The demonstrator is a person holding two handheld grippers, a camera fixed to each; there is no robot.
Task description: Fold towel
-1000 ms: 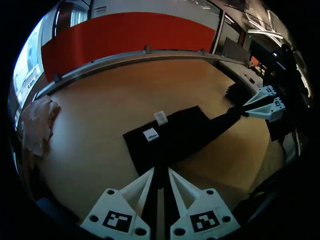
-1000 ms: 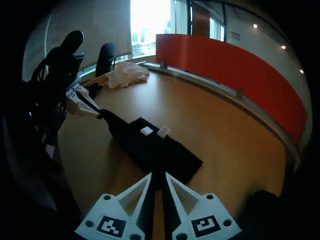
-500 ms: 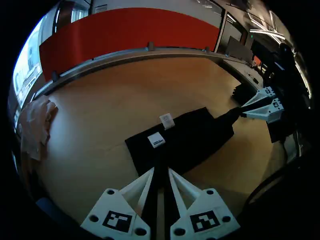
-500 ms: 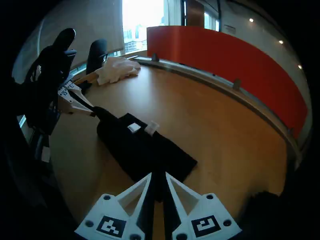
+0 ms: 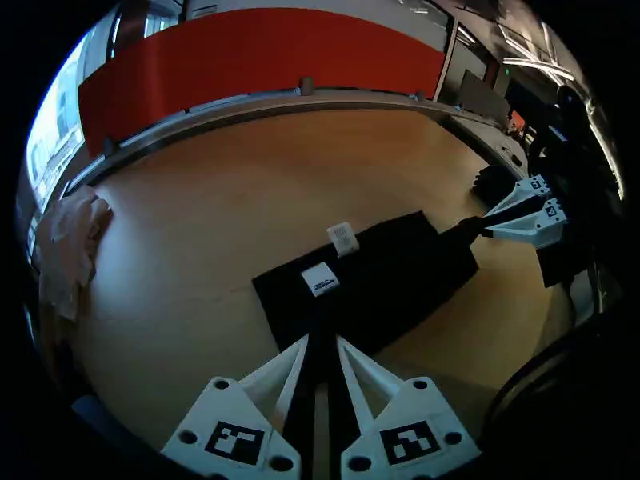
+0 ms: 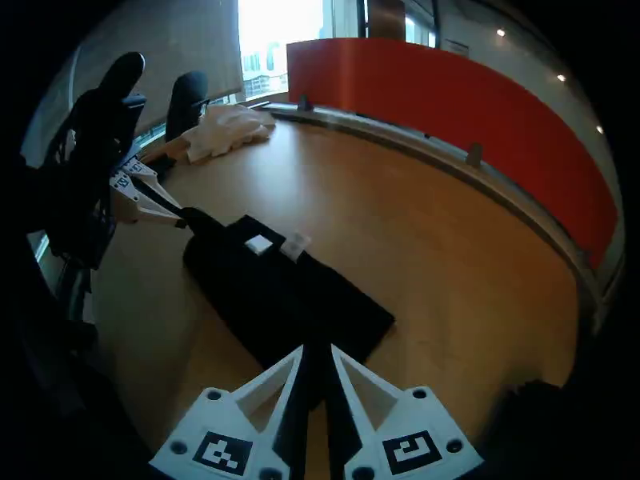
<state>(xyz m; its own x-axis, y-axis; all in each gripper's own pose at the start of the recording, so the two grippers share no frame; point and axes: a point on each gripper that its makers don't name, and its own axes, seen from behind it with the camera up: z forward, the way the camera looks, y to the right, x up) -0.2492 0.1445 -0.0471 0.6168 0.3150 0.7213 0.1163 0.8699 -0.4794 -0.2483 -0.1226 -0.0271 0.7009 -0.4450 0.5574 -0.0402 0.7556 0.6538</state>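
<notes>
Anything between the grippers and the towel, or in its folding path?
Nothing visible: the left gripper and right gripper each pinch a black towel corner; the pale cloth heap lies far off near the table edge.

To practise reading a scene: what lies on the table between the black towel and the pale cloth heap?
In the left gripper view that stretch is bare wooden table; the black towel and the pale cloth heap lie well apart.

wooden table (image 5: 240, 184); red partition (image 5: 256, 64) along far edge; pale crumpled cloth (image 6: 224, 128) near black chairs (image 6: 188, 92).
</notes>
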